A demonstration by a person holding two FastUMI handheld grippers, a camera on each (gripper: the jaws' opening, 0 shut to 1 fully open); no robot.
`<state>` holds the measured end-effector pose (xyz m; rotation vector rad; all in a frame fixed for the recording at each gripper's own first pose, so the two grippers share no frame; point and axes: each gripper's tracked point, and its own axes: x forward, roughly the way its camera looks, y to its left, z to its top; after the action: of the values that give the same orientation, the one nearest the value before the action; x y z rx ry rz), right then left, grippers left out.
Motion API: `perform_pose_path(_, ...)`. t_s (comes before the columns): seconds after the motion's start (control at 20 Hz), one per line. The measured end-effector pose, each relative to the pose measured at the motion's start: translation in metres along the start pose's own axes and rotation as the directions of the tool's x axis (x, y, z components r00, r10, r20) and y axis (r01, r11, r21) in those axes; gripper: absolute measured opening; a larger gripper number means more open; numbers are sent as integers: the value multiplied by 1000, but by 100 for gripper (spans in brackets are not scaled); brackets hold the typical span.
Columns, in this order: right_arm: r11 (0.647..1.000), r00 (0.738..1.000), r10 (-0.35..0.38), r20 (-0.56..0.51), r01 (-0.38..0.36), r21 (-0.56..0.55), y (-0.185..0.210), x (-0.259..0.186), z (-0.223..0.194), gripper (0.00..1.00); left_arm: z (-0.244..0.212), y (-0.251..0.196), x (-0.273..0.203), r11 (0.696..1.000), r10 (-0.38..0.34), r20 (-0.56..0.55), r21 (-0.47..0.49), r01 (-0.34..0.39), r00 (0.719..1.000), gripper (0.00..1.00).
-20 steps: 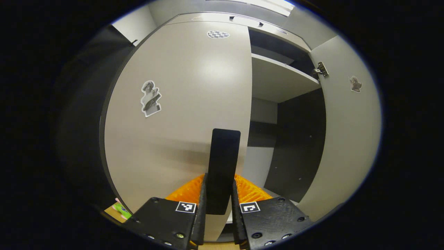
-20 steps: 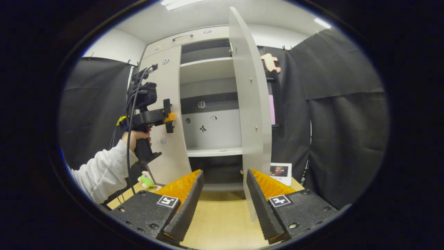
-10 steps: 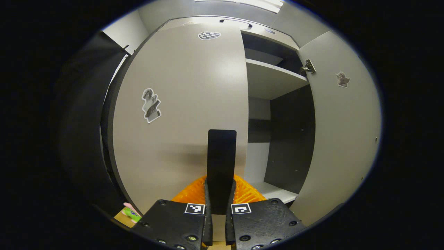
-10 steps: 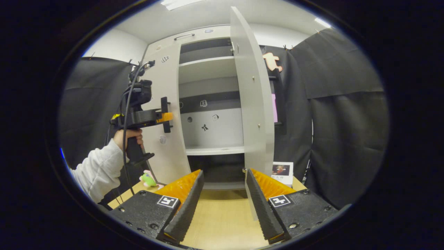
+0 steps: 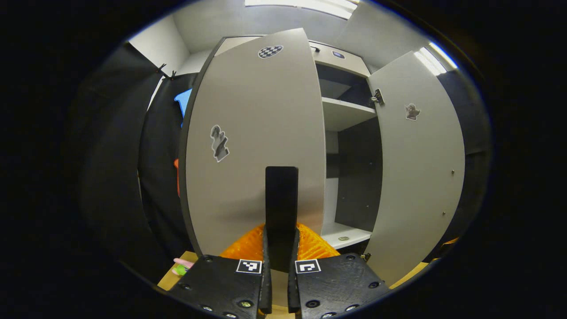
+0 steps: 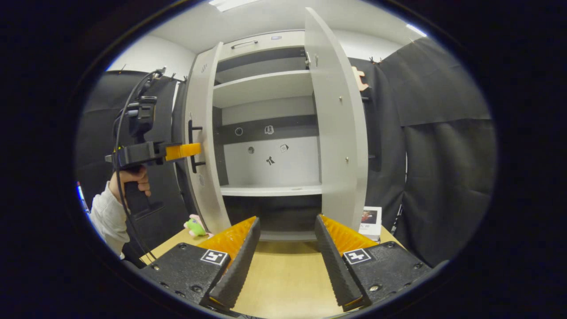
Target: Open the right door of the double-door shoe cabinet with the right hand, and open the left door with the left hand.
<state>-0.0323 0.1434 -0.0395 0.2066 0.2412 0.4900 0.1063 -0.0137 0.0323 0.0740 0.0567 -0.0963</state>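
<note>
The pale grey shoe cabinet (image 6: 266,86) stands with both doors swung out. In the left gripper view, my left gripper (image 5: 279,241) is shut on the black vertical handle (image 5: 281,199) of the left door (image 5: 252,146), which stands partly open. The right gripper view shows that same gripper (image 6: 184,151) on the handle (image 6: 192,146), held by a hand (image 6: 130,175) in a pale sleeve. The right door (image 6: 341,133) stands wide open, edge toward me. My right gripper (image 6: 283,261) is open, low over the table, touching nothing.
The cabinet rests on a light wooden table top (image 6: 283,274). A small green toy (image 6: 193,226) lies by the left door's foot, and a small white box with a picture (image 6: 371,219) stands behind the right door. Black cloth hangs on both sides.
The left door has swung well outward with my left gripper holding its handle, exposing more of the shelves. The right gripper has stayed open and nearly still.
</note>
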Motion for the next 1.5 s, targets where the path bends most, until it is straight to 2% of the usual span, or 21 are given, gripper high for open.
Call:
perform_pose_path(0.05, 1000, 1000, -2, 2, 2, 0, 0, 0, 1, 78, 1, 6, -8, 1000, 7, -1, 4, -7, 1000, 13)
perform_pose_path(0.15, 1000, 1000, 1, 6, -1, 7, 1, 1, 1, 81, 2, 20, -26, 1000, 23, -1, 11, -23, 1000, 13)
perform_pose_path(0.2, 1000, 1000, 1, 6, -1, 11, 2, 3, 1, 78, 1, 28, -33, 999, 31, -3, 9, -31, 1000, 13)
perform_pose_path(0.3, 1000, 1000, 7, 0, -7, 15, 5, 6, 0, 81, 2, 47, -51, 999, 50, -3, -9, -50, 999, 12)
perform_pose_path(0.45, 1000, 1000, 20, -4, -20, 4, 14, 9, -1, 78, 2, 77, -68, 996, 93, 4, -4, -93, 996, 12)
perform_pose_path(0.5, 1000, 1000, 26, -5, -26, -1, 17, 10, -1, 78, 3, 86, -75, 994, 106, 2, 2, -106, 994, 8)
perform_pose_path(0.55, 999, 999, 33, -7, -33, -3, 21, 12, -2, 81, 3, 93, -78, 994, 108, 1, 9, -108, 994, 7)
perform_pose_path(0.6, 999, 999, 40, -11, -40, -7, 25, 12, -2, 78, 3, 99, -82, 995, 102, 0, 2, -102, 995, 7)
perform_pose_path(0.75, 998, 998, 53, -15, -53, -19, 34, 14, -3, 81, 7, 111, -89, 996, 90, 5, -26, -90, 996, 7)
perform_pose_path(1.0, 997, 998, 65, -20, -66, -31, 46, 14, -7, 81, 7, 144, -88, 989, 150, 18, -13, -149, 989, 7)
perform_pose_path(1.05, 997, 998, 64, -24, -65, -33, 46, 14, -8, 81, 9, 152, -96, 986, 166, 19, 3, -166, 986, 17)
perform_pose_path(1.1, 997, 998, 62, -29, -63, -36, 47, 13, -10, 81, 9, 164, -97, 981, 192, 21, 5, -192, 981, 3)
perform_pose_path(1.15, 997, 998, 60, -32, -61, -38, 47, 13, -11, 81, 10, 175, -97, 979, 205, 18, 2, -205, 979, 4)
perform_pose_path(1.2, 998, 998, 56, -34, -57, -39, 46, 13, -12, 81, 9, 177, -96, 984, 175, 21, -18, -175, 984, 0)
perform_pose_path(1.3, 998, 998, 49, -40, -50, -39, 44, 12, -15, 81, 9, 172, -93, 990, 128, 32, -60, -126, 991, 1)
perform_pose_path(1.5, 998, 999, 34, -39, -36, -45, 42, 9, -14, 81, 2, 176, -96, 991, 125, 5, -43, -125, 992, 2)
